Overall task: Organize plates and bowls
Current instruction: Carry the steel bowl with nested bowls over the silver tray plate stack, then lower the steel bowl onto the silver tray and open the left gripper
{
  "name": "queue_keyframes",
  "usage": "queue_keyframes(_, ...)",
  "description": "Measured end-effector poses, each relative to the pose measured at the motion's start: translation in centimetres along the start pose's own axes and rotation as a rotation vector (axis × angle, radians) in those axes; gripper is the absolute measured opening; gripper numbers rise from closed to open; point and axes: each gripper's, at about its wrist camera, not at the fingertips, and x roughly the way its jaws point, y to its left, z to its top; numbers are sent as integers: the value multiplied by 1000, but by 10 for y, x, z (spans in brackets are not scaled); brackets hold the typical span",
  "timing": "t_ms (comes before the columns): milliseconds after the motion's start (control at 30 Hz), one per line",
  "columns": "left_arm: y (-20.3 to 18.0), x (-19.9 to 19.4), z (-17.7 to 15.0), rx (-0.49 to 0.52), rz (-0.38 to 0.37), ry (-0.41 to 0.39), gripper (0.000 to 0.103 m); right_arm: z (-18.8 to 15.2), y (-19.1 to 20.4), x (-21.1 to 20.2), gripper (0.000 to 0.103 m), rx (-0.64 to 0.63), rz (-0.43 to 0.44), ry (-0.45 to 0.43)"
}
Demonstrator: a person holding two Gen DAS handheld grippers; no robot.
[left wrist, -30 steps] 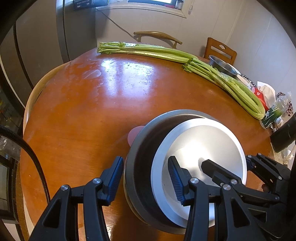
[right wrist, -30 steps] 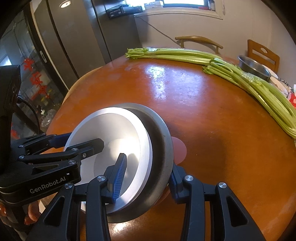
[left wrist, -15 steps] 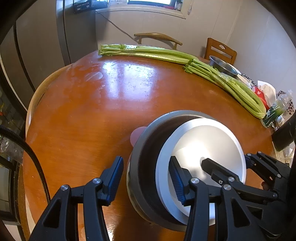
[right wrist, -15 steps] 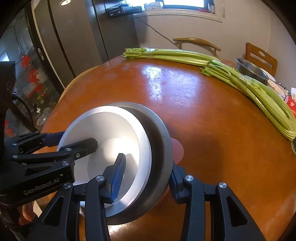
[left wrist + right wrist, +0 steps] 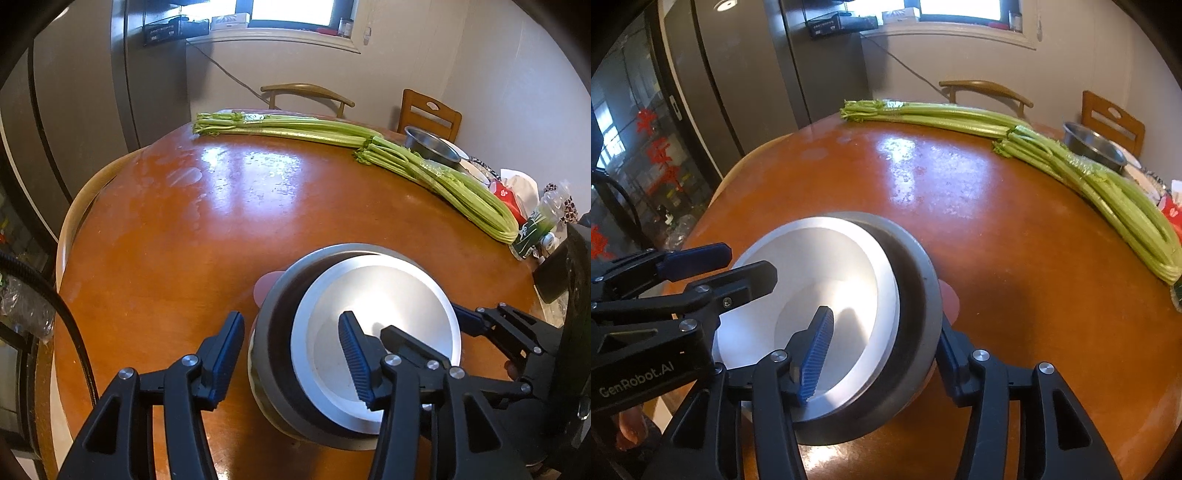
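Two grippers straddle opposite rims of one nested stack on the table (image 5: pixel 155 236); both jaws are opening.

Left wrist view: left gripper (image 5: pixel 291 354) has one blue pad outside the grey bowl (image 5: pixel 275 354) wall and the other inside the white bowl (image 5: pixel 376 314). A gap shows at the outer pad, wider than 1 s ago, so no squeeze is evident. Stack sits at approx. 5 o'clock of the tabletop, base on the wood, with a pink disc (image 5: pixel 264 288) peeking out at its 10 o'clock. Celery (image 5: pixel 369 147) and a steel bowl (image 5: pixel 432 147) lie well apart at 1 o'clock.

Right wrist view: right gripper (image 5: pixel 882 350) likewise has its inner pad in the white bowl; its outer finger is near the grey wall, contact unclear, spread wider than before. Left gripper enters at 9 o'clock.

Assessment: stack set down and being released; nesting step looks complete. Steel bowl prob. next.
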Motion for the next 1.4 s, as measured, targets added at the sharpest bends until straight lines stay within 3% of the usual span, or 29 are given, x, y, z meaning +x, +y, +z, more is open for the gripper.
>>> queue_keyframes(200, 1, 0, -2, -8, -1, 2, 53, 0, -3, -7, 56, 5, -24, -32)
queue_keyframes(567, -1, -27, -7, -8, 14, -67, 54, -3, -1, -37, 58, -23, -69, -128)
queue_keyframes(1400, -35, -72, -100, 32, 41, -110, 56, -104, 21, -99, 62, -17, -76, -168)
